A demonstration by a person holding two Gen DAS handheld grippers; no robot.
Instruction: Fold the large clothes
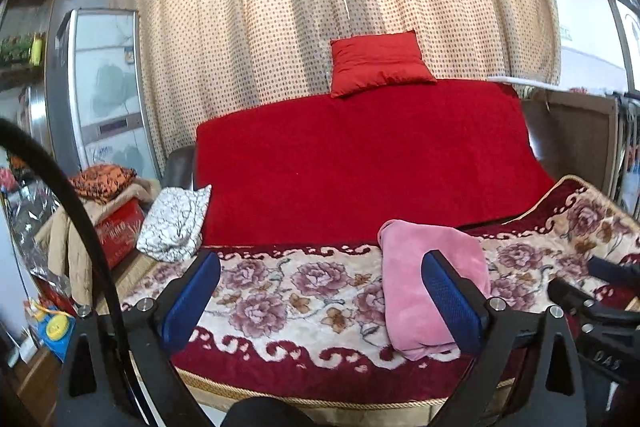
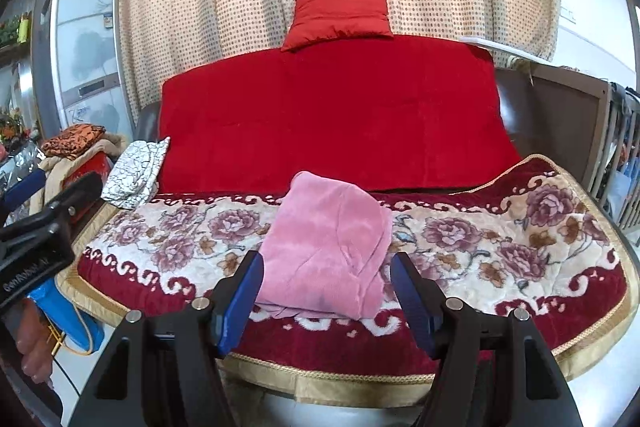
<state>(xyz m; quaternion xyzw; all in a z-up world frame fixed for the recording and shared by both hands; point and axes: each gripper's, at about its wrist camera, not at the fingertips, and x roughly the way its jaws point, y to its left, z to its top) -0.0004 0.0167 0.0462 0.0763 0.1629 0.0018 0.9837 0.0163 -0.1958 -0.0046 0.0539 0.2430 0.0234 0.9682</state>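
A pink fleece garment point(image 1: 400, 287) point(image 2: 328, 227) lies folded into a compact bundle on the floral blanket point(image 1: 300, 287) point(image 2: 480, 239) that covers the sofa seat. My left gripper point(image 1: 320, 267) is open, well left of the bundle's middle, with nothing between its blue pads point(image 1: 192, 291). In the right wrist view my right gripper point(image 2: 328, 263) is open too. It hangs in front of the bundle's near edge, and its pads point(image 2: 240, 303) do not press on the cloth. The left gripper's body point(image 2: 48, 227) shows at the left edge of the right wrist view.
A red cover point(image 1: 360, 163) drapes the sofa back, with a red cushion point(image 1: 380, 63) on top. A white crackle-print cloth point(image 1: 172, 223) sits at the sofa's left end, beside a heap of clothes on a red box point(image 1: 120, 227). Dotted curtains hang behind.
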